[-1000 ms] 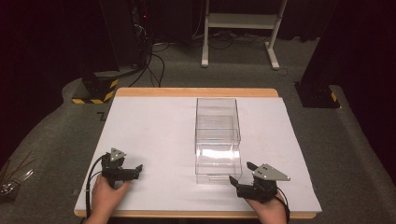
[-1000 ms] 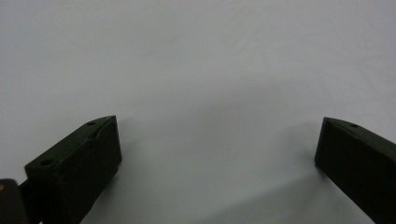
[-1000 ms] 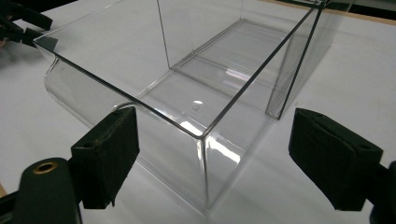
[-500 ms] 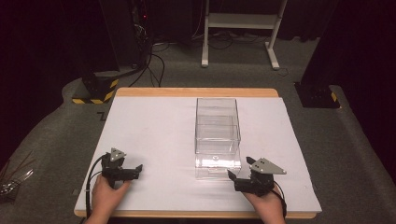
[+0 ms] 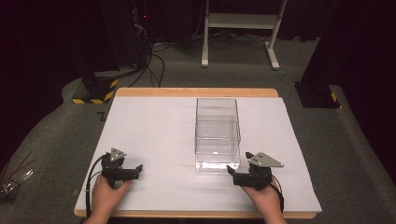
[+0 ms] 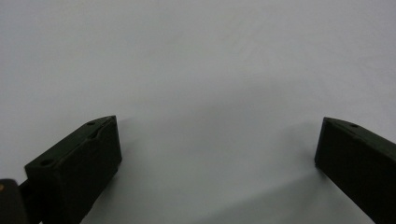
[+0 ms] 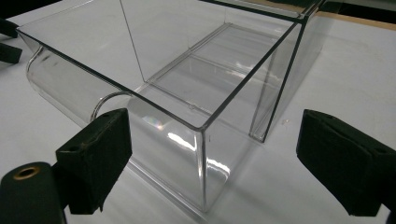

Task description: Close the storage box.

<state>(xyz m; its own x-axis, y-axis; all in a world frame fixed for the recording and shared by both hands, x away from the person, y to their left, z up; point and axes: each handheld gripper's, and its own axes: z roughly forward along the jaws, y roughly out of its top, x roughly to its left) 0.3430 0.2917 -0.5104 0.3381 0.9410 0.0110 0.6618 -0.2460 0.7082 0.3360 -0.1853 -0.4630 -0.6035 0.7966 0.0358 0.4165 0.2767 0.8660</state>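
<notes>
I had the clear box [image 5: 217, 135] as my reference for everything: a long transparent container with an inner drawer-like tray, standing on the white tabletop [image 5: 154, 130] a little right of the middle, its long axis running away from me. It looked empty.

My right gripper [image 5: 232, 171] sat just off the box's near right corner, close to touching it but, as far as I could tell from the high view, not yet in contact. In the right gripper view the clear box [image 7: 187, 93] filled the space ahead, its near rounded corner standing between the two black jaws, which were spread wide with nothing pinched between them. The left jaw lay in front of the curved front wall, the right jaw well out to the side of the box over bare table.

My left gripper [image 5: 136, 168] rested well to the left of the box, near the table's front edge. The left gripper view showed its jaws also spread wide over plain white tabletop [image 6: 201, 70], holding nothing.

I judged this to be the approach step: the right gripper was lining up on the box front, grasp not yet made. The next move, in my reading, called for sliding the right jaws around a graspable edge of the front wall, then closing gently, since the smooth clear plastic could slip or the whole box could skid.
</notes>
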